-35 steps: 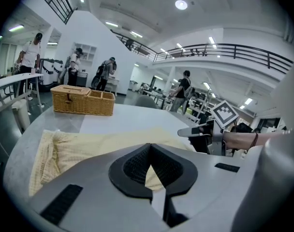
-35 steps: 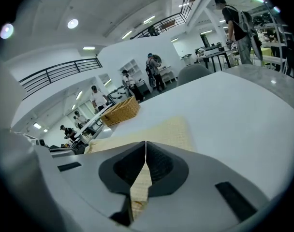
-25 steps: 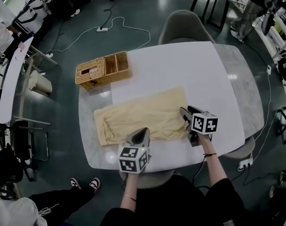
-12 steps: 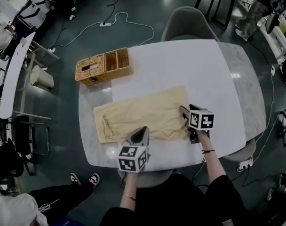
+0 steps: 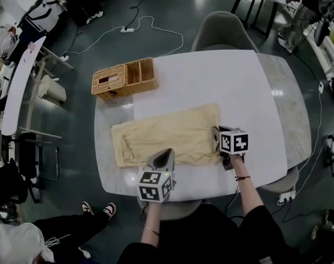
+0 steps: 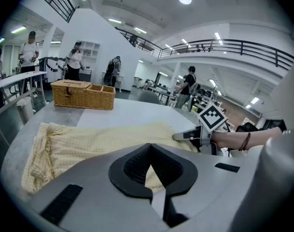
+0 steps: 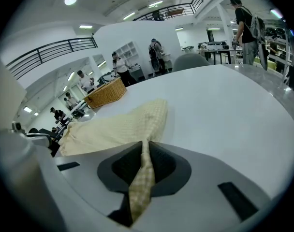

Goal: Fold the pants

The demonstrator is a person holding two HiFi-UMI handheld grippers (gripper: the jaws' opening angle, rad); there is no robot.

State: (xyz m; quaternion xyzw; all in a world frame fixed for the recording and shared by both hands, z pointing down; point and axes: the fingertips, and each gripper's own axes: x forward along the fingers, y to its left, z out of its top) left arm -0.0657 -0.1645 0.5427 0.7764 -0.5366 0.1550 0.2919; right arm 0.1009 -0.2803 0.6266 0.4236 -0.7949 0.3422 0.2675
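Yellow pants (image 5: 161, 136) are laid flat across the near half of the bench (image 5: 238, 81). The left gripper (image 5: 166, 154) is held over the bench's near edge, and its jaws are pressed together on the cloth's border. The right gripper (image 5: 215, 133), toward the bench's near right, has just been closing, and a fold of the pants is pinched between its jaws. A wicker basket (image 5: 124, 78) is noted at the bench's far left corner.

No legible text or numbers
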